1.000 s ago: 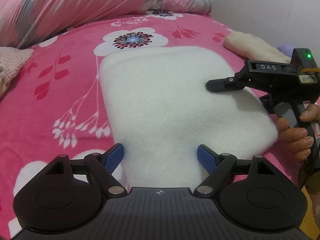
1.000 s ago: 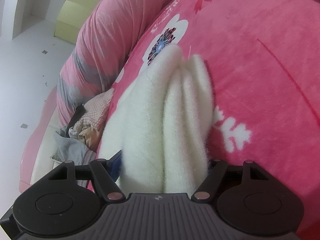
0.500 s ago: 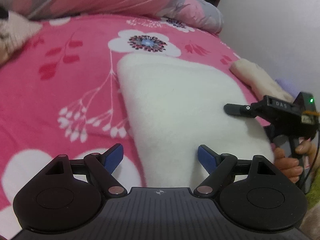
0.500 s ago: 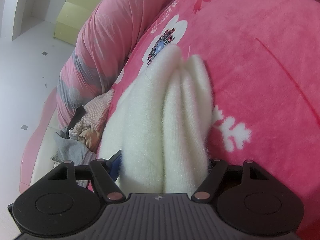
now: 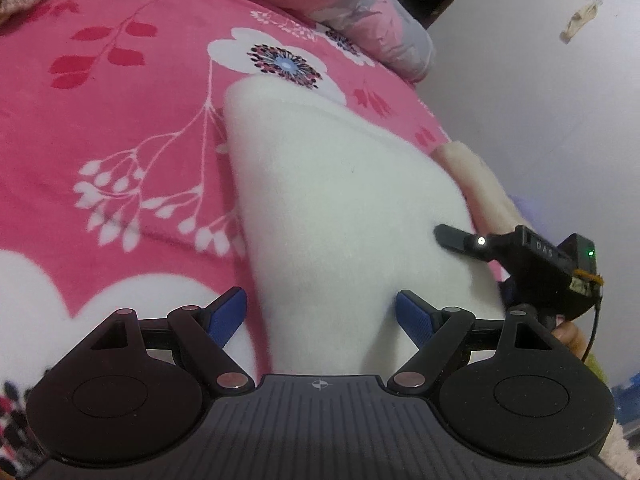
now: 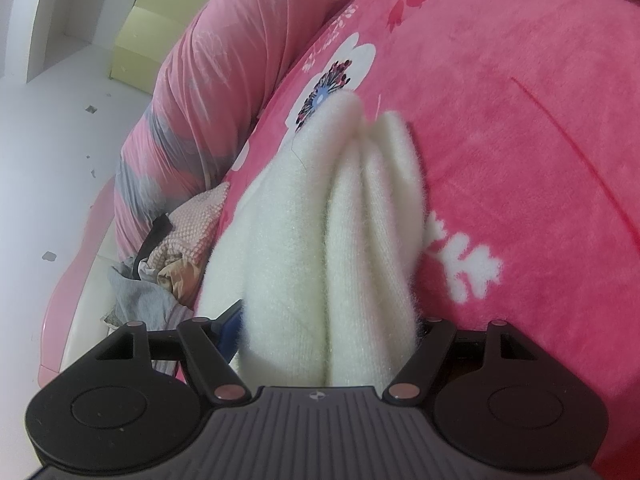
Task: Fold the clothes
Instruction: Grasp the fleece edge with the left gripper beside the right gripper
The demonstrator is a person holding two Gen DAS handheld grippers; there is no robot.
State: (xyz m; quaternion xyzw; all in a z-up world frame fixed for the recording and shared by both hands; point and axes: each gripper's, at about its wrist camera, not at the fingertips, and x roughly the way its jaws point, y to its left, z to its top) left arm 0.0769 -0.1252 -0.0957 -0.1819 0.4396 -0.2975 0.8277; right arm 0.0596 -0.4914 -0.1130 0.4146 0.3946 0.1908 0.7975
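Fluffy white knit garment (image 5: 340, 208) lies folded on the bed's plush pink floral blanket (image 5: 120, 140), rounded far corner, stacked soft layers at its edge (image 6: 360, 220). Left tongs (image 5: 320, 314): blue ribbed pads apart, straddling the near fold. Right tongs (image 6: 332, 332): clamped on the bundled layers. Rolled pink-grey quilt (image 6: 192, 92) behind; cream cloth (image 5: 472, 172) beside.
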